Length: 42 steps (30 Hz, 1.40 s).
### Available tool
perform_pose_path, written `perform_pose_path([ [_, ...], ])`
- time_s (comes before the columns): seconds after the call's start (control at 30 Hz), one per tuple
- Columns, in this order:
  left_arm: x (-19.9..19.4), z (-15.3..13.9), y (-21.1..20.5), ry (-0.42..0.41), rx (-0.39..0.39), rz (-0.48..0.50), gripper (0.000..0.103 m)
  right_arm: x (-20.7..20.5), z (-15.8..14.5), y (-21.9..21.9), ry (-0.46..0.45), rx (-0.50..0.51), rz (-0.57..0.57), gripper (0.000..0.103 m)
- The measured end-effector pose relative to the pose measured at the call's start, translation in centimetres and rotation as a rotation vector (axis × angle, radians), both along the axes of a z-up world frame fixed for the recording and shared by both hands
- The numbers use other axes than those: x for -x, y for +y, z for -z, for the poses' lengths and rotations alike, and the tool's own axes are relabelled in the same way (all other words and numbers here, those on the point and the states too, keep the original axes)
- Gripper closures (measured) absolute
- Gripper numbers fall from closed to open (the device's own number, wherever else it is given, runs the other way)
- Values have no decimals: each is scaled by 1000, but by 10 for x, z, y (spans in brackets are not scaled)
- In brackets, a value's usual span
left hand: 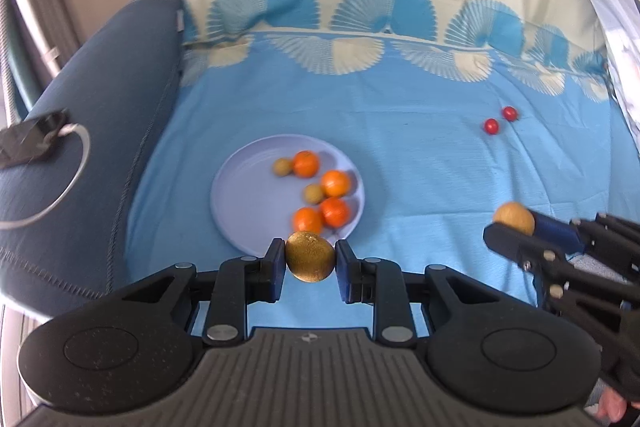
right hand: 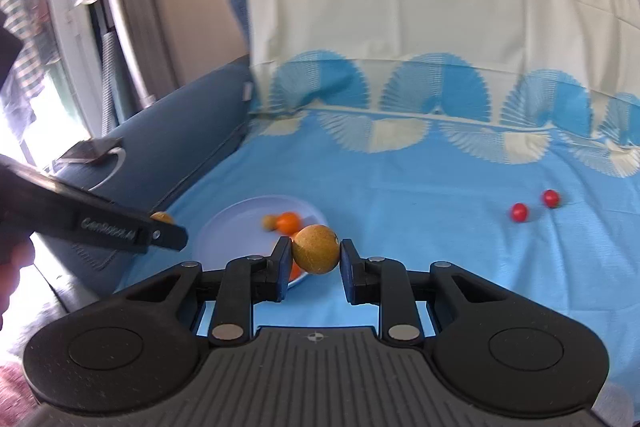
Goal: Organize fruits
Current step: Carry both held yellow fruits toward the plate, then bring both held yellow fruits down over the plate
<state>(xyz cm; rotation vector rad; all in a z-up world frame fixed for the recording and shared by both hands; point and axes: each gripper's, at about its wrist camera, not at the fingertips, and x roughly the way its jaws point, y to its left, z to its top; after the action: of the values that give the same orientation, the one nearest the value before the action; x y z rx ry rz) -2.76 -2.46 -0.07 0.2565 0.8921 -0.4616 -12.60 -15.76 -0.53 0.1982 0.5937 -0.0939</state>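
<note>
The left gripper has its fingers closed on a speckled golden-brown round fruit, clamped from both sides at the lower centre of the left wrist view. The pale lilac round plate lies just beyond those fingers, up and slightly left in that frame, on the blue fan-patterned bedsheet. It already carries four orange mandarins and two small greenish-brown fruits, all crowded to its right half; its left half is bare.

The right gripper likewise grips a tan round fruit. In the right wrist view the plate sits to the left of and behind its fingers, so the left hand seems nearer to it.

Both held fruits are close to round, perhaps slightly oval though motion blur makes this unsure, so no long axis matters. Two small red cherry tomatoes lie apart at the right.
</note>
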Motion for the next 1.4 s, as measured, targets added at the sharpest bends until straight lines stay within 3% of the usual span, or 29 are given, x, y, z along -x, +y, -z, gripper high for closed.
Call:
perform_pose_path([
  [0.4, 15, 0, 52, 16, 80, -72, 74, 6, -13, 60, 19, 91, -91, 76],
  [1.4, 14, -2, 65, 19, 117, -89, 74, 5, -16, 69, 28, 132, -110, 76],
])
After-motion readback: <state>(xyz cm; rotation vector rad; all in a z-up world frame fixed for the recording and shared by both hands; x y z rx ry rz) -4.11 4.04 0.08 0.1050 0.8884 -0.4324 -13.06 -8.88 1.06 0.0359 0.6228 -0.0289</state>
